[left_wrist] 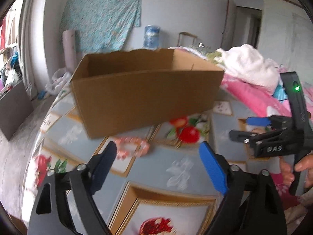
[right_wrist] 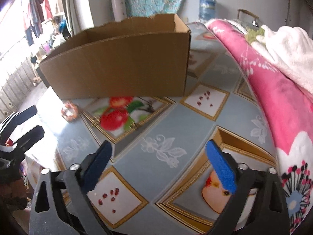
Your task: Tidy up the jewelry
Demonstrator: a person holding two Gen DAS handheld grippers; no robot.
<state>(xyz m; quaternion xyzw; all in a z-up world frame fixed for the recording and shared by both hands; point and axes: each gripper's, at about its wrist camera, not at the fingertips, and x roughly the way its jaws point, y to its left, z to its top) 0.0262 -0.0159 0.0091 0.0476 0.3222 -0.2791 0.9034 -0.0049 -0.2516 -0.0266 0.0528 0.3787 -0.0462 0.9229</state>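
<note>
A pink bead bracelet (left_wrist: 131,148) is shown lying on the tablecloth (left_wrist: 172,168), just before the cardboard box (left_wrist: 144,99), at 11 o'clock from the left gripper (left_wrist: 158,163) (jaws apart, empty). The right gripper (right_wrist: 159,163), likewise spread and empty, is set farther off.

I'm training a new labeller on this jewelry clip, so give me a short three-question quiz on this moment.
1. True or false: the pink bead bracelet lies inside the cardboard box.
2. What is between the left gripper fingers: A bracelet, B nothing, C cloth?
3. Which bedding lies to the right of the right gripper?

Key: 1 false, it lies on the tablecloth in front of the box. 2 B. 3 the pink quilt.
</note>
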